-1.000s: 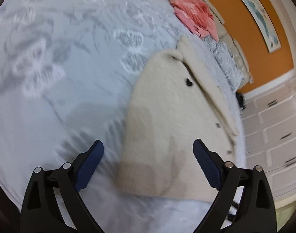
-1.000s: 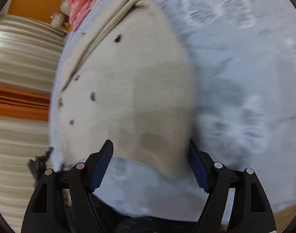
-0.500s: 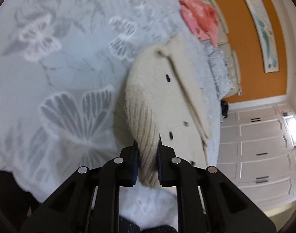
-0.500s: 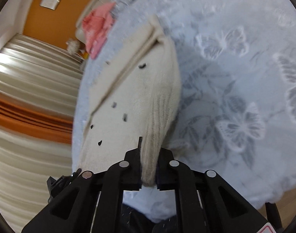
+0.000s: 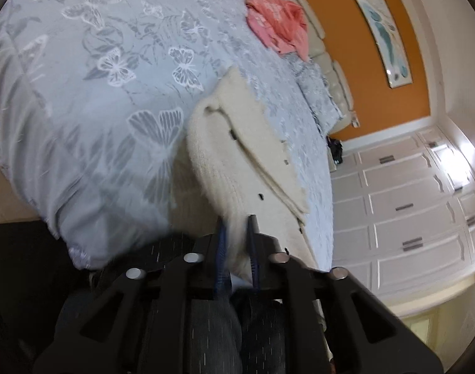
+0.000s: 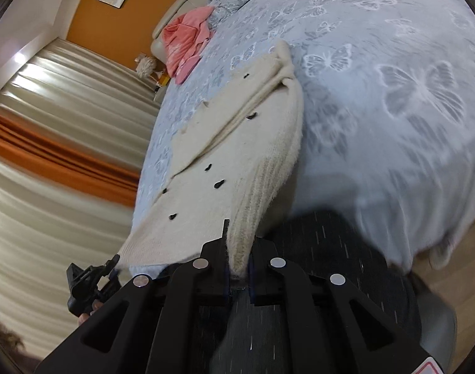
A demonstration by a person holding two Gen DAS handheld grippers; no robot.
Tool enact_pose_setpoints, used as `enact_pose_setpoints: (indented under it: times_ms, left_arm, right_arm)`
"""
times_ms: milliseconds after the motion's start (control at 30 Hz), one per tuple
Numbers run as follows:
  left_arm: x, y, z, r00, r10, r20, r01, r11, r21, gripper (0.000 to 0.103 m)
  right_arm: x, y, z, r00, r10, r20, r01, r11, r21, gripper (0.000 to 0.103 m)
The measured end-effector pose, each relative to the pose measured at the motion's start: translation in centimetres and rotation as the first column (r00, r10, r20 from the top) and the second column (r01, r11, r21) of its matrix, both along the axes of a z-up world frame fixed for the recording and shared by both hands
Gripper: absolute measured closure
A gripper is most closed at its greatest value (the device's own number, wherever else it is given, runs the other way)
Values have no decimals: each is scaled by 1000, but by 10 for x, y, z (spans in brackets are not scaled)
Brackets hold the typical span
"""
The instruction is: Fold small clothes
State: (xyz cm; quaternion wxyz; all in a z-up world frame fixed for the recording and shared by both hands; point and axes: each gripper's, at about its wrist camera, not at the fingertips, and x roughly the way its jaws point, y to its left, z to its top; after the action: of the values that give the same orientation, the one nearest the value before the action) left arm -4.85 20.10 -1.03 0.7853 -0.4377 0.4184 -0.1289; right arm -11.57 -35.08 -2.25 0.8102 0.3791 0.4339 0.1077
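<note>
orange-walled bedroom, bed (image 5: pixel 81 99) under grey butterfly cover. nearest: left tongs (image 5: pixel 237 249) clenched on ribbed hem of cream cardigan (image 5: pixel 237 143); right tongs (image 6: pixel 239 255) clenched on same hem at other corner. cardigan draped from tongs onto bed edge. farther: pink garment (image 6: pixel 187 43) near headboard (image 6: pixel 175 9).

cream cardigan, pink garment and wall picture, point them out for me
cream cardigan (image 6: pixel 225 155), right wrist view, buttoned front panel
pink garment (image 5: pixel 277 28), left wrist view, middle of the crumpled heap
wall picture (image 5: pixel 382 28), left wrist view, centre of the print
</note>
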Motion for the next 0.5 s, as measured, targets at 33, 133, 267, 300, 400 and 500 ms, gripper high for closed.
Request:
enact_pose_setpoints:
  times_ms: [33,133,267,300,400,500]
  left_arm:
    - [-12,2,7,1000,-6,6,6,1000,9,99]
    - [-50,11,29,999,-5,41,4,1000,15,103]
    - [-68,18,34,999,9,39,-10,999,47,103]
    - [-62,19,20,1000,25,-18,-23,997,73,103]
    - [-43,22,-23,983,44,-181,-42,999,14,73]
    - [-31,23,-52,957,64,-282,-77,996,-37,50]
  right_arm:
    - [-14,0,4,1000,3,2,-3,1000,-2,96]
    - [-51,2,17,1000,9,6,-9,1000,-1,96]
    - [-64,9,15,999,29,-17,-29,1000,-6,96]
    - [-60,10,9,999,29,-32,-30,999,-12,95]
    - [-51,8,-1,999,14,-50,-15,1000,-9,95]
    - [-50,9,-2,998,21,-61,-22,1000,-16,95]
